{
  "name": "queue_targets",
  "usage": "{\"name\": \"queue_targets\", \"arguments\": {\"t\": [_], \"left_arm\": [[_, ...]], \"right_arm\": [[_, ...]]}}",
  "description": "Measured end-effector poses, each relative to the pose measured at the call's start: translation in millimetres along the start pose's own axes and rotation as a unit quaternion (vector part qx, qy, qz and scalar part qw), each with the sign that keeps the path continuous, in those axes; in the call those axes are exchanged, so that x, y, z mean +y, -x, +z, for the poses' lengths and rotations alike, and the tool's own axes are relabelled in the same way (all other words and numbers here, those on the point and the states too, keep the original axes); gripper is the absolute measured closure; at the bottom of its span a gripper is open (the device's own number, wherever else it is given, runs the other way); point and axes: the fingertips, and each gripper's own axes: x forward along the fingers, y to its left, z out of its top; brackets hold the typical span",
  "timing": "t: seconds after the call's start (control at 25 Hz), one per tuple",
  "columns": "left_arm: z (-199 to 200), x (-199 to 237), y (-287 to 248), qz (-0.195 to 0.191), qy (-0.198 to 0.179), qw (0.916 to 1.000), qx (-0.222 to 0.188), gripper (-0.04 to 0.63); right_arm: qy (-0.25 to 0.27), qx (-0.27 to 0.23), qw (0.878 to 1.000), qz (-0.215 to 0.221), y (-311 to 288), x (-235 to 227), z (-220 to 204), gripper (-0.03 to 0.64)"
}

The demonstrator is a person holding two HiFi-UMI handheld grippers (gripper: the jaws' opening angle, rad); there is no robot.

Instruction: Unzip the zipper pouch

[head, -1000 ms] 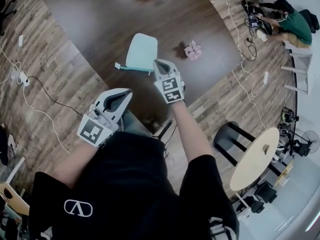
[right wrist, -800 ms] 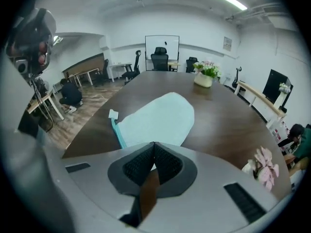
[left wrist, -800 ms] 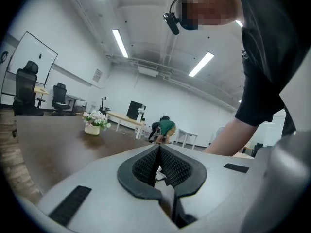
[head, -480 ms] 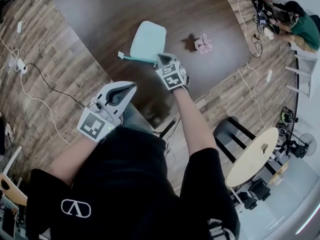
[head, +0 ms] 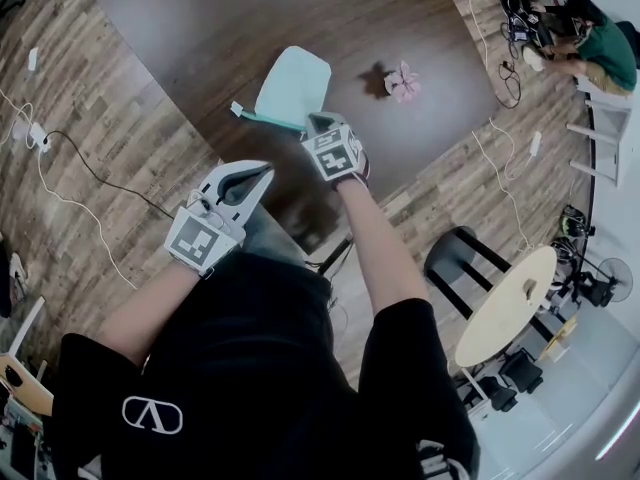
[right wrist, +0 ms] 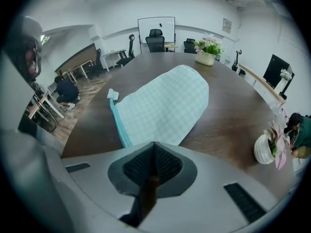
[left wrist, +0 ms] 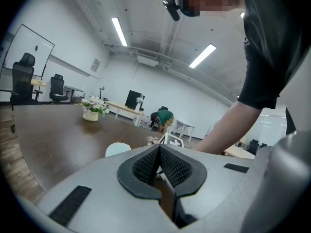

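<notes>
Pouch (head: 295, 86) near table (head: 200, 28) edge; right hand-held gripper (head: 317, 120) closed, perhaps touching it; left hand-held gripper (head: 264, 172) closed.

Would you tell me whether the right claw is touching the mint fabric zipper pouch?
Cannot tell. In the right gripper view the right claw overlaps the near edge of the mint fabric zipper pouch; no contact or gap shows.

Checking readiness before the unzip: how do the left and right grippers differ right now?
The right gripper is at the near edge of the pouch; the left gripper hangs back by the person's body, apart from the pouch. The right gripper points steeply down at the pouch; the left gripper points nearly level across the table. Both have jaws shut with nothing between them.
</notes>
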Motion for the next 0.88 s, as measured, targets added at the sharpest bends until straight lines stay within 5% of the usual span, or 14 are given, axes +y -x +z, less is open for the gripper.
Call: {"name": "queue_targets", "arguments": {"t": [0.52, 0.72, 0.88], "left_arm": [[-93.0, 10.9, -48.5, 0.015, 0.009, 0.9934, 0.114, 0.592], [-145.4, 9.1, -73.5, 0.005, 0.016, 0.9779, 0.208, 0.580], [-172.8, 5.0, -89.7, -0.007, 0.043, 0.9649, 0.259, 0.485]], "right_arm": [[-0.030, 0.005, 1.000, 0.001, 1.4, 5.5, -8.5, 0.618], [-0.027, 0.003, 1.000, 0.008, 3.4, 12.7, -14.0, 0.618], [-0.033, -0.001, 0.999, 0.007, 4.8, 16.4, -16.3, 0.618]]}}
